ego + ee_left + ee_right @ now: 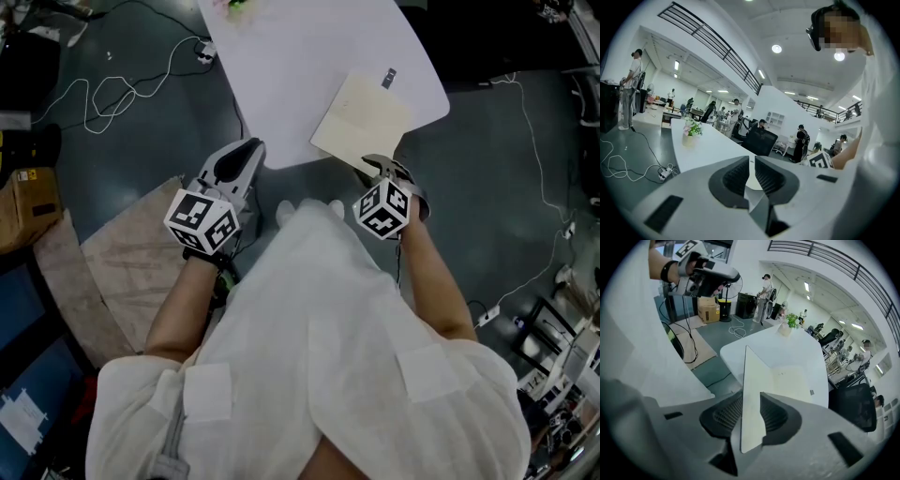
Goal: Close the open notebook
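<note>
The notebook [361, 117] lies with its cream pages showing at the near right edge of the white table [300, 66]. My right gripper [380, 167] is at the notebook's near corner, pointing steeply down. In the right gripper view one cream leaf [752, 399] stands up on edge between the pads, and the gripper [751, 416] is shut on it; the other page [792, 380] lies flat behind. My left gripper [246, 150] hovers off the table's near left edge, away from the notebook. Its jaws [752, 173] are together with nothing between them.
A small flower pot [690, 133] stands at the table's far end. A small dark clip [389, 78] lies beyond the notebook. White cables [122, 89] trail over the floor on the left, near a cardboard box [23, 202] and a brown mat [122, 262]. Several people stand in the hall.
</note>
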Motion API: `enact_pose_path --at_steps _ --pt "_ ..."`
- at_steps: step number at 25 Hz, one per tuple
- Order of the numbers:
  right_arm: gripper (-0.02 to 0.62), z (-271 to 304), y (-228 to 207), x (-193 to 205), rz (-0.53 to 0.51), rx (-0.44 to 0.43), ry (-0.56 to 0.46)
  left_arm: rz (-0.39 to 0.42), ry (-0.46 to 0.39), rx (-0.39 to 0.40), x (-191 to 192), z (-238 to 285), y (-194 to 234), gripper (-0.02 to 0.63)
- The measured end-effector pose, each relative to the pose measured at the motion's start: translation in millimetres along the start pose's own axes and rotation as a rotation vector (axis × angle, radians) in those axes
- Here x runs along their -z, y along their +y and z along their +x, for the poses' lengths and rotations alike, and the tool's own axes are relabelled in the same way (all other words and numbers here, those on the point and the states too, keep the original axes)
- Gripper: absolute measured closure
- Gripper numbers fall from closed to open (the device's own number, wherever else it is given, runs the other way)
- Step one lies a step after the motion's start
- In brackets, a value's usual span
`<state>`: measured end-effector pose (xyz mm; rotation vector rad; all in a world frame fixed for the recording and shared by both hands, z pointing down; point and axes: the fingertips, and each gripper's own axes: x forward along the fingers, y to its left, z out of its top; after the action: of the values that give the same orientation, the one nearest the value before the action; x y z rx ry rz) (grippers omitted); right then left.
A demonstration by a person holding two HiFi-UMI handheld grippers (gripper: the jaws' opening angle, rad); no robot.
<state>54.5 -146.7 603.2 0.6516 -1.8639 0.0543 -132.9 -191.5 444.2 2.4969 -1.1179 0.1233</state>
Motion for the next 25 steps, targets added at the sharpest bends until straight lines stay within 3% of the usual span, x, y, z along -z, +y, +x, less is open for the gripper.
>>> enact_pose_path --at_steps 8,11,17,25 --pt "0.498 -15.0 -27.6 -6.7 -0.007 0.016 -0.052 0.011 -0.004 -0.005 -9.2 8.0 -1.6 0.572" --pt "0.58 -19.7 -50.9 -10.2 -0.033 0.092 -0.081 0.016 -0.008 -0.018 -12.7 9.2 0.9 0.572" --pt "0.565 -18.0 -103.9 -8.9 -0.036 0.187 -0.1 0.023 -0.009 -0.041 -18.6 13.2 5.0 0.572" --pt "0.549 2.9 -153.2 1.5 -0.029 0.23 -0.081 0.033 -0.012 -0.079 -27.4 18.5 9.1 0.572"
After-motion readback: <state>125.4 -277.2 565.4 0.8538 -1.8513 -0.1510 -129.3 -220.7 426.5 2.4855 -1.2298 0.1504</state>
